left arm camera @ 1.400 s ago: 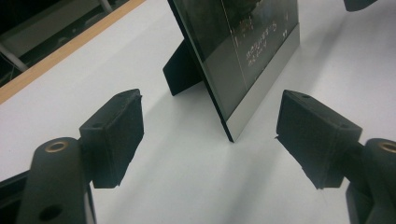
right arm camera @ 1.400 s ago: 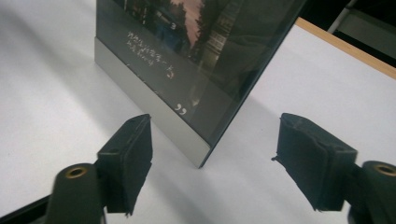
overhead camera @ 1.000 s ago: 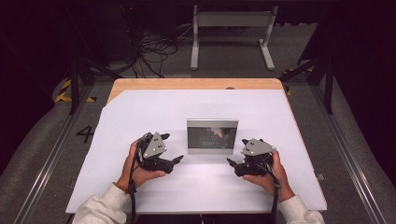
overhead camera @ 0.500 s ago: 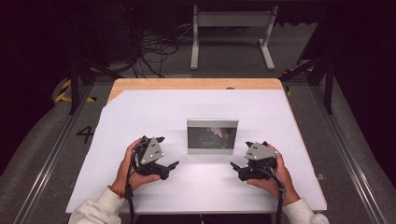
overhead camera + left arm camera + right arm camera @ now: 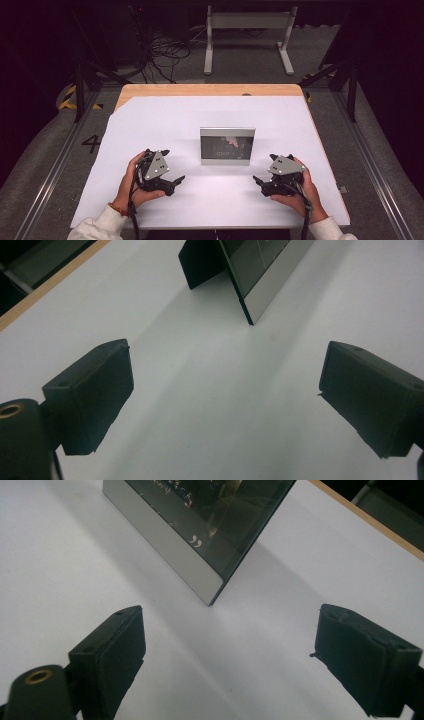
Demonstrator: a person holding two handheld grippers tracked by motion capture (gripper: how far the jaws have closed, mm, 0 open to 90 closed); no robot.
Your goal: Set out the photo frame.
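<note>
White table (image 5: 165, 120): an upright picture frame (image 5: 227, 146) stands mid-table, long axis crosswise, between and just beyond left gripper (image 5: 172, 181) and right gripper (image 5: 260, 181), equally near; both gape wide, empty.

The upright silver-framed glass picture frame (image 5: 227, 145) stands on the white rectangular tabletop (image 5: 215, 115), near its middle. The left gripper (image 5: 172, 181) sits left of the frame and nearer the person; the right gripper (image 5: 258, 180) mirrors it on the frame's right.
</note>
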